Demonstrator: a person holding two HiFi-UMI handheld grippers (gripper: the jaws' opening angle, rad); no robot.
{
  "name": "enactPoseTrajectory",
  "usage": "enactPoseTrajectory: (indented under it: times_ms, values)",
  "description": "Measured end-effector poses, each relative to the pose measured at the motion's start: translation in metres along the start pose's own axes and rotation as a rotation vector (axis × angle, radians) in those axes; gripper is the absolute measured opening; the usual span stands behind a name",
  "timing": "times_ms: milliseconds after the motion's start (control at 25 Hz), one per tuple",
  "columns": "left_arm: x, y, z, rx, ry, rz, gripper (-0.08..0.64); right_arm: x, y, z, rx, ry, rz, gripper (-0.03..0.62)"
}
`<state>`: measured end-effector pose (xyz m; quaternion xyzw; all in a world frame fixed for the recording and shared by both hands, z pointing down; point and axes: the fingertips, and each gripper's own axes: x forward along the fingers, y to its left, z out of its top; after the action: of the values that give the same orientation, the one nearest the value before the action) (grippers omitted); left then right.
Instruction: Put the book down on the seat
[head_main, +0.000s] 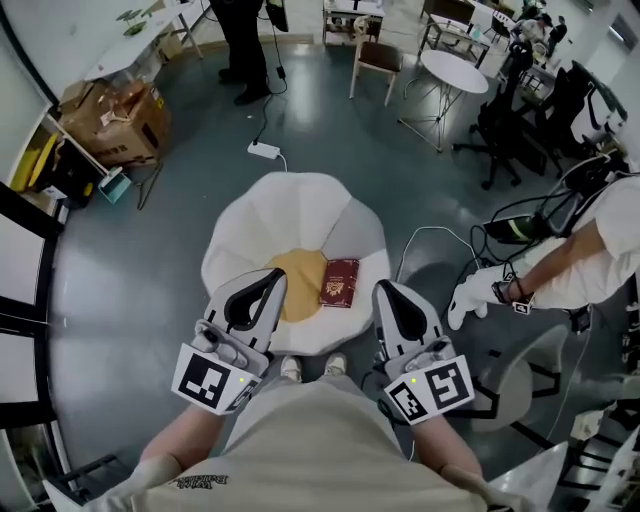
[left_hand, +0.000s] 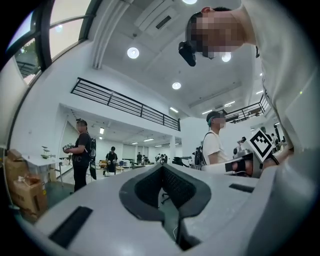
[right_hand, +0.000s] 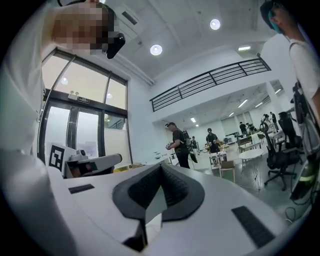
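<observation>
Already the book (head_main: 340, 283) lies flat on the seat (head_main: 300, 205), in the middle of the head view, straddling the right edge of the seat's yellow centre (head_main: 292, 285) and the white padding beside it. Its long axis runs roughly top to bottom of the frame, tipped slightly. It sits between the two tools, just to the upper left of the right gripper (head_main: 385, 292) and farther from the left gripper (head_main: 272, 282), so the right one is the nearer should the book need shifting. Both are clenched on nothing: each gripper's own view shows its jaws meeting at the tips with only the room beyond. By my reading the placing is done. The cover's print is too small to read, the seat's lower edge is hidden behind the grippers and the person's shirt (head_main: 330, 450), and neither gripper view shows book or seat.
</observation>
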<state>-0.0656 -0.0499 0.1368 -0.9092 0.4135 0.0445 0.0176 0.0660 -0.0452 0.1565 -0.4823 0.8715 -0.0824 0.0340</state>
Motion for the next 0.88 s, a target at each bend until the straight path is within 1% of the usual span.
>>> enactPoseTrajectory:
  times_ms: [80,200,400,560,880]
  values:
    - [-0.004,-0.003,-0.004,-0.018,0.008,-0.003,0.005,-0.001,0.006,0.0,-0.009,-0.008,0.01,0.002]
    - [-0.006,-0.002,-0.005,-0.029,0.02,0.0,0.005,0.004,0.011,0.008,-0.061,-0.013,0.013,0.0]
    - [-0.01,0.007,-0.006,-0.033,0.027,0.017,0.005,0.016,0.013,0.01,-0.141,0.02,0.007,-0.002]
    - [-0.005,0.012,0.0,-0.037,0.013,0.026,0.005,0.021,0.01,0.009,-0.131,0.042,0.011,-0.002]
    - [-0.005,0.009,0.0,-0.037,0.012,0.034,0.005,0.016,0.006,0.006,-0.118,0.057,0.008,-0.002]
